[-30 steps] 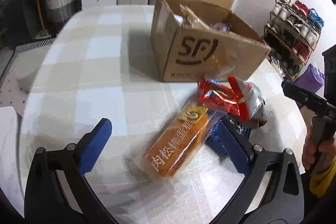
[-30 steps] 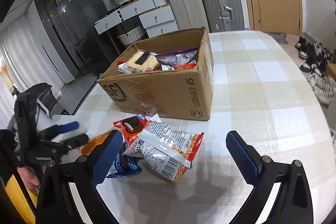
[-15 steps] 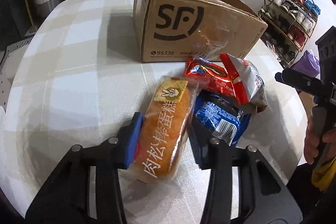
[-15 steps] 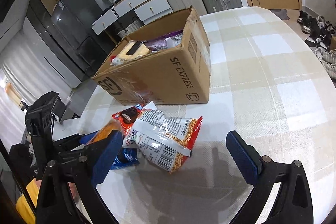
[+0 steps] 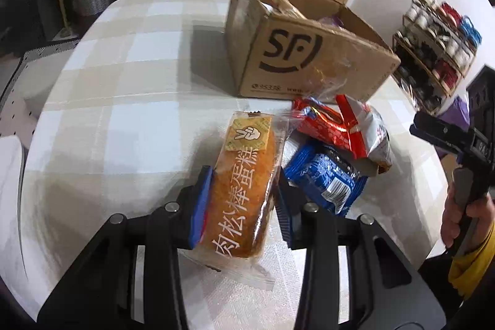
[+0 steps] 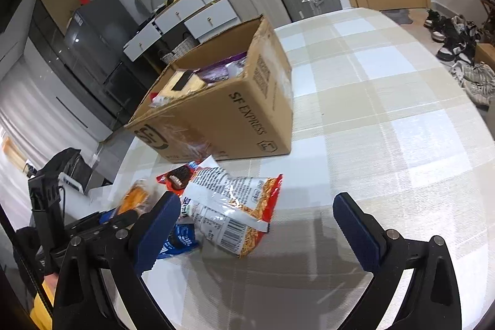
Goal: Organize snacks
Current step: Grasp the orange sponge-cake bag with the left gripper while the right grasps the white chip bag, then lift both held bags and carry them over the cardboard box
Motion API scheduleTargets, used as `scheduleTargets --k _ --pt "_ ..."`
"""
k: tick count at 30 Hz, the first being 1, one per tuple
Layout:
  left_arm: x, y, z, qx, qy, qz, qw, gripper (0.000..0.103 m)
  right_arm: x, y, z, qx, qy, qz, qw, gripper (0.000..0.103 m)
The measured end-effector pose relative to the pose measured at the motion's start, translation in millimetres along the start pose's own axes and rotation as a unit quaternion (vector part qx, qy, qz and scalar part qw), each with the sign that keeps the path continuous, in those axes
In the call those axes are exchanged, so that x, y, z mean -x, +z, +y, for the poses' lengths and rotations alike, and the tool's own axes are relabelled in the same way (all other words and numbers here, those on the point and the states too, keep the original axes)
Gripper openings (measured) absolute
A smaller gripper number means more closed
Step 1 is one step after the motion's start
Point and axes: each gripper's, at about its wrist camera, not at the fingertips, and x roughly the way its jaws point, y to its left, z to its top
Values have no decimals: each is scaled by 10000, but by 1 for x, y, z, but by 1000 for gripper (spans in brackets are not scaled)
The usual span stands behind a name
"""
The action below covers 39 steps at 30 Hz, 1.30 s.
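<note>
My left claw (image 5: 243, 203), wide a second ago, is closing on the orange plastic-wrapped cake bar (image 5: 244, 190); my right claw (image 6: 256, 225) stays wide over the checked counter (image 6: 386, 144).

— Where does the cake packet (image 5: 247, 190) lie?
— On the table (image 5: 123, 88), lengthwise between the two pads of the left tongs (image 5: 241, 203), which are closing on its near half; its far end sticks out ahead of them.
— And right of those tongs?
— The cookie packet (image 5: 324, 175), just beside the right pad. Beyond it lie the wafer packet (image 5: 321, 126) and the noodle bag (image 5: 371, 129), touching each other.
— What is behind them?
— The cardboard box (image 5: 309, 57), with snacks inside.
— And the right tongs (image 6: 256, 221)?
— Spread wide over the table; the noodle bag lies between them, nearer their left pad, the box farther ahead.
</note>
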Motion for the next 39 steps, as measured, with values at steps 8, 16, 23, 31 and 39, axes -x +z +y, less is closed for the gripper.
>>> scheduleTargets --k 8,16,23,31,39 --pt "42 -3 6 708 672 -458 9942 35 -6 2 26 456 -263 -134 9985 101" --pt "80 -11 -8 853 651 -925 9899 35 -55 -1 44 306 -369 510 9975 89" --pt "86 -13 -9 893 565 -893 9904 35 -69 -4 51 266 -695 609 9954 89" --pt "91 -14 -2 1017 736 -1031 9867 35 -66 -7 48 337 -549 643 9959 71" --pt "92 -16 -3 1010 738 -1017 9869 35 -55 -7 35 239 -277 659 9972 61"
